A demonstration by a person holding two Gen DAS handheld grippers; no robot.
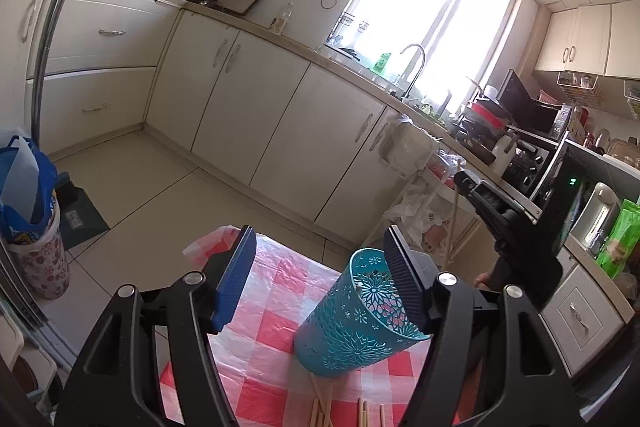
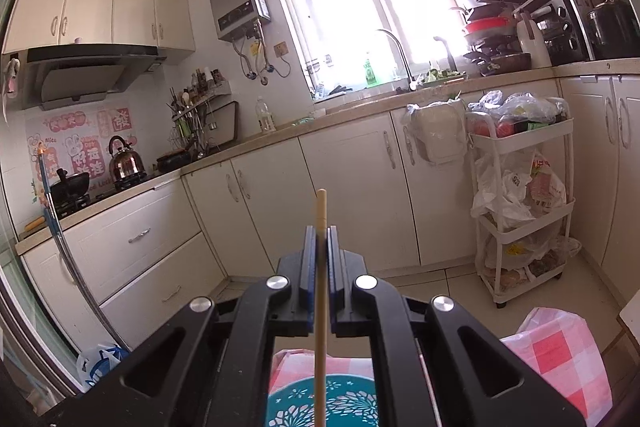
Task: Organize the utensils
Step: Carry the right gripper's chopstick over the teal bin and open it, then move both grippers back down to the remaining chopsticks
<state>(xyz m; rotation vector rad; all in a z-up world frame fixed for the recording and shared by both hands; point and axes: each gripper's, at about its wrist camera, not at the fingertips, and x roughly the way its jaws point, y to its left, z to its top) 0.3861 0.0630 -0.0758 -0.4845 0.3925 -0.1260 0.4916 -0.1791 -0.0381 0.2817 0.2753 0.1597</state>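
A teal perforated utensil holder (image 1: 356, 319) stands tilted on the red-and-white checked tablecloth (image 1: 268, 359). My left gripper (image 1: 320, 275) is open, and its right finger (image 1: 404, 279) sits at the holder's rim. Several wooden chopsticks (image 1: 340, 411) lie on the cloth near the bottom edge. My right gripper (image 2: 320, 239) is shut on one wooden chopstick (image 2: 321, 291) and holds it upright above the holder's opening (image 2: 324, 403). The right gripper also shows in the left wrist view (image 1: 464, 183), raised to the right with the chopstick hanging below it.
White kitchen cabinets (image 1: 256, 99) and a counter with sink tap (image 1: 412, 67) run behind the table. A white trolley (image 2: 524, 203) full of bags stands by the cabinets. A blue bag in a floral bin (image 1: 28, 211) stands at the left.
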